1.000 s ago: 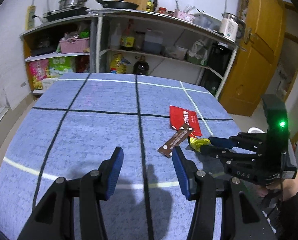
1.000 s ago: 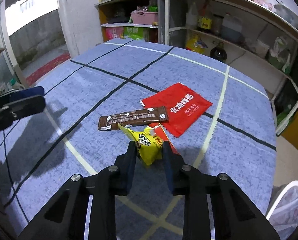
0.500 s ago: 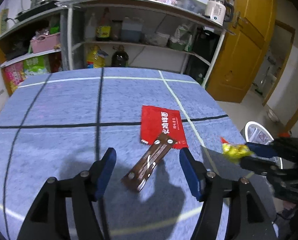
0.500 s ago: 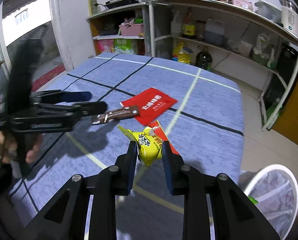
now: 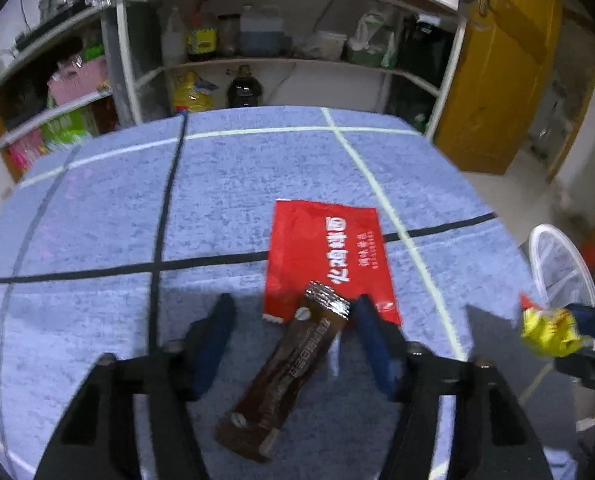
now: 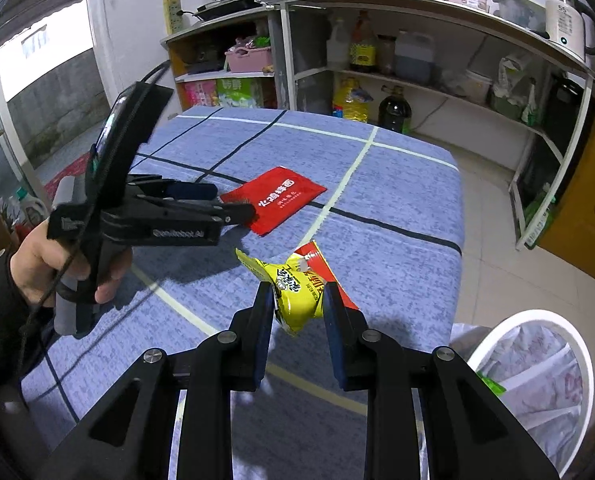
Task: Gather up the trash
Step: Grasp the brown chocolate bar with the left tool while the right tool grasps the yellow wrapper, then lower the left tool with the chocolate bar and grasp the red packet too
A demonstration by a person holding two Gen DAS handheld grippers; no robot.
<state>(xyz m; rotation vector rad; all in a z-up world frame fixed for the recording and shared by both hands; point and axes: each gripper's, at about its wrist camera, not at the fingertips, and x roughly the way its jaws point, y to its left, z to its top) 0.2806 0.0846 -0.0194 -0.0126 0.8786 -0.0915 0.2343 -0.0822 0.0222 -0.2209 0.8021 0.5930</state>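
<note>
Two grippers are working over a blue tabletop crossed by black and pale lines. The left gripper is spread wide around a brown wrapper overlapping a red packet near the right edge. The right gripper is pinching a yellow wrapper beyond that edge, near a white bin. Kitchen shelves are lining the wall.

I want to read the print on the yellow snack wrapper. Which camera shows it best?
The right wrist view: the yellow snack wrapper sits large and sharp, clamped in the right gripper. The left wrist view shows it only small and blurred at the right edge.
</note>
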